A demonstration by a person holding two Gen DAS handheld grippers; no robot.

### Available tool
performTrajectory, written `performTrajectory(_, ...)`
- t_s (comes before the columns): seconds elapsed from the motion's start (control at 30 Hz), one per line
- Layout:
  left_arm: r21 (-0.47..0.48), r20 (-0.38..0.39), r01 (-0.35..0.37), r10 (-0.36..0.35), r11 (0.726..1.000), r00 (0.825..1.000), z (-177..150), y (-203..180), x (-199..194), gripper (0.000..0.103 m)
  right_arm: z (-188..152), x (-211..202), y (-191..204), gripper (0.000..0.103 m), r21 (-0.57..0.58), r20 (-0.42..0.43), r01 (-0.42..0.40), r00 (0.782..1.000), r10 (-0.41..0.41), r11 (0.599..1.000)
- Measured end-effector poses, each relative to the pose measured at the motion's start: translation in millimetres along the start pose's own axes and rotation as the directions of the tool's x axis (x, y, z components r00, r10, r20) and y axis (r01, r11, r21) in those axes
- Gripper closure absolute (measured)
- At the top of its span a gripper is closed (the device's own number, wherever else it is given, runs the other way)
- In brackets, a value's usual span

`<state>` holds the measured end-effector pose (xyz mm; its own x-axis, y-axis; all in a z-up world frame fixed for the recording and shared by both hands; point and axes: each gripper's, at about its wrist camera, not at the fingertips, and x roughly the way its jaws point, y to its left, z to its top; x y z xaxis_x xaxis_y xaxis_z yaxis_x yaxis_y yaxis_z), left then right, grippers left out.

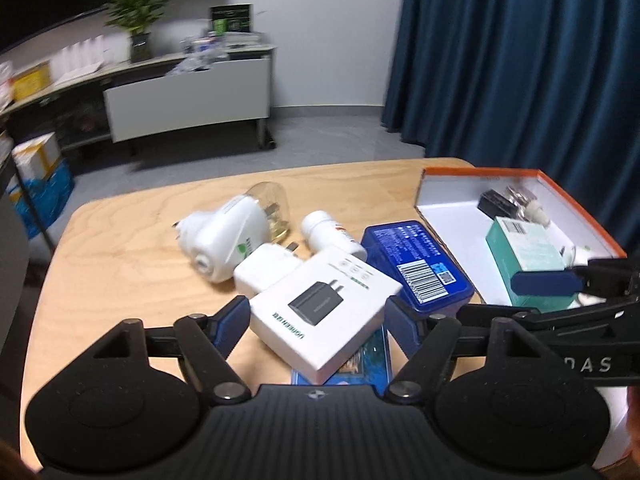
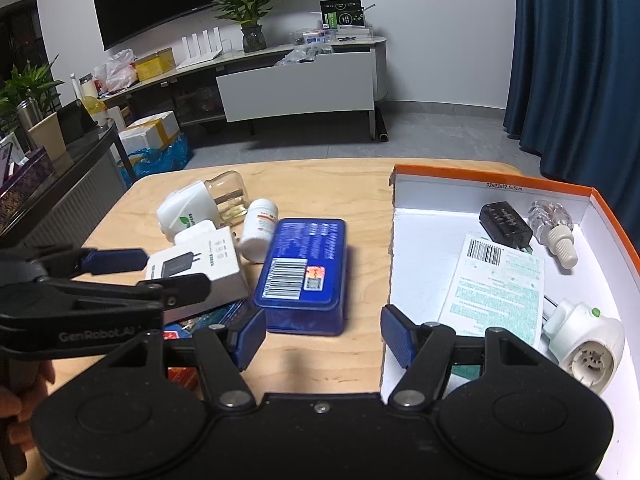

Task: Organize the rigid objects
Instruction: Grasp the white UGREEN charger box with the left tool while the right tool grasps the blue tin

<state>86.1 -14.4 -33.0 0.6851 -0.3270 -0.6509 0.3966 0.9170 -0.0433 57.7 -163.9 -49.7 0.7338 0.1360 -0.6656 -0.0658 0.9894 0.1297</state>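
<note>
Left gripper (image 1: 316, 316) jaws open astride white square charger box (image 1: 326, 312), pads not touching, blue rectangular tin (image 1: 416, 264) at two o'clock, right gripper (image 2: 324, 334) open, empty, beside orange-rimmed white cardboard tray (image 2: 492, 178).

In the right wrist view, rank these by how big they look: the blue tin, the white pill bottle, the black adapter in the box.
Largest to smallest, as they appear:
1. blue tin, clearly the largest
2. white pill bottle
3. black adapter
The last two look close in size, so their order is unsure.
</note>
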Motion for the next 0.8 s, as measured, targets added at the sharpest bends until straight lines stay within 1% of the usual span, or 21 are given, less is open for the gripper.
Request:
performTrajectory(0.07,0.030,0.001,0.021,-0.021,0.999,1.000,2,0,4,0.026,2,3,0,0.026,-0.003,0.000,0.004,1.000,-0.004,1.000)
performTrajectory(0.17,0.072,0.015,0.032,-0.033,0.997,0.999,5,-1,6,0.029,4,6,-1,0.026,0.000,-0.002,-0.004,1.000,0.004,1.000)
performTrajectory(0.23,0.101,0.025,0.048,-0.051,0.994,0.998,5,-1,6,0.029,4,7,-2,0.026,-0.004,-0.001,-0.018,1.000,0.018,1.000)
performTrajectory(0.3,0.139,0.035,0.073,-0.078,0.988,0.996,5,0,6,0.026,4,5,-4,0.026,-0.014,-0.002,-0.034,0.999,0.034,0.999)
performTrajectory(0.33,0.150,0.032,0.084,-0.089,0.985,0.995,6,0,7,0.023,4,4,-5,0.026,-0.021,-0.003,-0.033,0.999,0.033,0.999)
performTrajectory(0.43,0.169,0.010,0.116,-0.119,0.979,0.993,11,2,16,0.022,4,0,-10,0.026,-0.004,0.003,-0.028,1.000,0.028,1.000)
performTrajectory(0.5,0.213,-0.014,0.135,-0.135,0.968,0.991,13,0,23,0.022,5,-3,-12,0.026,0.004,0.008,-0.028,1.000,0.027,1.000)
performTrajectory(0.57,0.268,-0.041,0.157,-0.151,0.951,0.988,16,-5,30,0.021,6,-4,-13,0.026,-0.004,0.007,-0.027,1.000,0.027,1.000)
performTrajectory(0.67,0.320,-0.072,0.182,-0.168,0.930,0.983,19,-10,38,0.021,8,-3,-13,0.026,-0.006,0.006,-0.021,1.000,0.021,1.000)
performTrajectory(0.73,0.366,-0.089,0.197,-0.176,0.910,0.980,19,-17,41,0.021,9,-2,-13,0.026,-0.003,0.005,-0.024,1.000,0.024,1.000)
performTrajectory(0.8,0.395,-0.096,0.193,-0.169,0.898,0.981,19,-21,45,0.020,10,0,-13,0.026,-0.005,0.002,-0.019,1.000,0.019,1.000)
